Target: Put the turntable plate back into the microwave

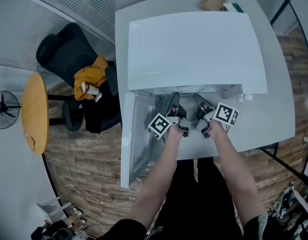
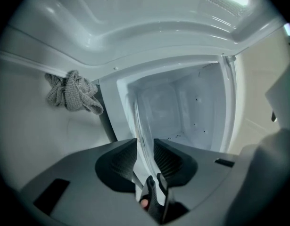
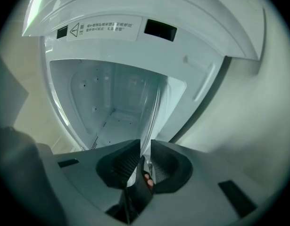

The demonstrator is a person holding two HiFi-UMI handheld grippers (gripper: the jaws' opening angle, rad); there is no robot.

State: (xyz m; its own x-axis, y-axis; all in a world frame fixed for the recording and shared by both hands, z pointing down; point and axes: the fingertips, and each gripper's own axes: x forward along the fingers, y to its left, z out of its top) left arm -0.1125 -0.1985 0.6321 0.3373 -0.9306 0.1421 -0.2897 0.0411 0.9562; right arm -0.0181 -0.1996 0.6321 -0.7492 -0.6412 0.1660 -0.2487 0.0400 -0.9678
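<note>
The white microwave [image 1: 194,49] stands on a white table [image 1: 274,119] with its door [image 1: 136,134] swung open to the left. Both grippers are at the mouth of the cavity. In the left gripper view the left gripper [image 2: 145,147] is shut on the edge of the clear glass turntable plate [image 2: 141,121], which reaches into the white cavity [image 2: 182,112]. In the right gripper view the right gripper [image 3: 145,149] is shut on the opposite edge of the plate [image 3: 153,117], before the cavity [image 3: 111,102]. In the head view the left gripper [image 1: 173,104] and the right gripper [image 1: 201,104] sit side by side under the microwave's front edge.
A grey rag [image 2: 71,93] lies on the table left of the microwave. A cardboard box [image 1: 213,2] sits behind the microwave. A black chair [image 1: 68,54] with an orange garment [image 1: 91,79], a round wooden table [image 1: 35,111] and a fan [image 1: 3,109] stand to the left.
</note>
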